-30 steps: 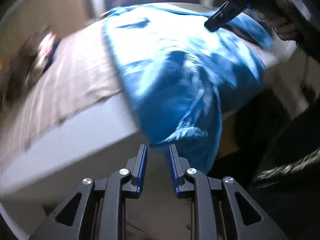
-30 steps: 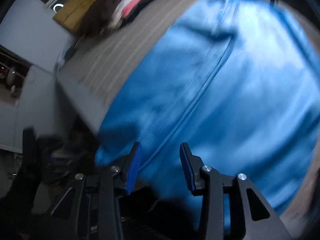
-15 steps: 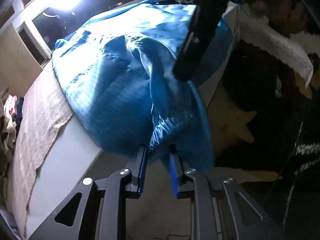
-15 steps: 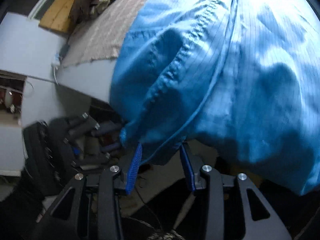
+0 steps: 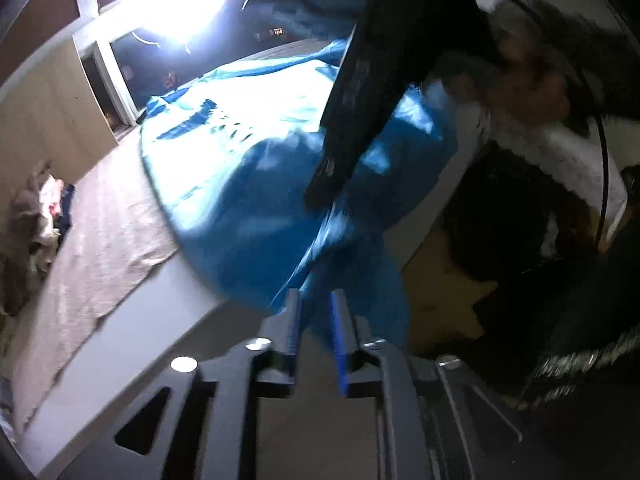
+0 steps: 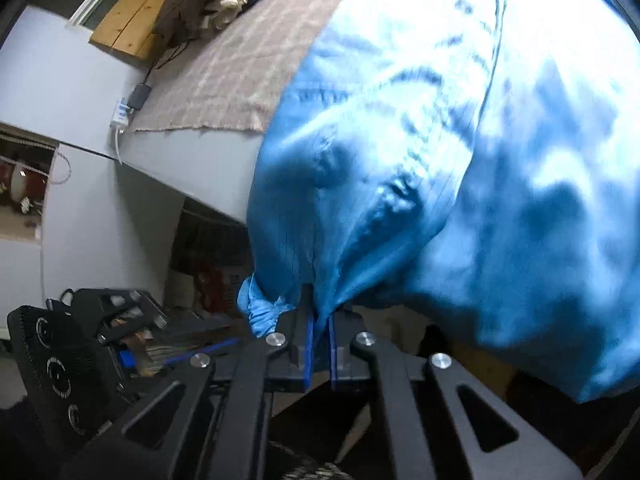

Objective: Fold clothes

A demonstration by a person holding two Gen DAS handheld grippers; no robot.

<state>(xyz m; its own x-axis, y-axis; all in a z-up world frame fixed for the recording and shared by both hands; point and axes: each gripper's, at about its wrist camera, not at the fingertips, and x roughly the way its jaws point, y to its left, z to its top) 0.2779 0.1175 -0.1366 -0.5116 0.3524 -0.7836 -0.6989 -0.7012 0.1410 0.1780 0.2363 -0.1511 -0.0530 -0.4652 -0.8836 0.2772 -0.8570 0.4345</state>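
The right claw (image 6: 319, 322) points steeply down, its jaws closing tight on a bunched hem of the blue garment (image 6: 460, 152). The left claw (image 5: 316, 312), also tilted down, has its jaws opening with a fold of the same cloth between them; whether the pads press on it I cannot tell. The garment drapes over the tabletop (image 5: 132, 344) edge, lying partly on a beige cloth (image 5: 104, 232). A clothes pile (image 5: 40, 208) sits well apart.

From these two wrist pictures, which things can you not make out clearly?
- Blue garment, left wrist view: motion blur and lamp glare hide its type.
- Its far side, right wrist view: cut by the frame edge.
- Left claw: blur hides whether the pads press the cloth.
- Pile of clothes: small, blurred.
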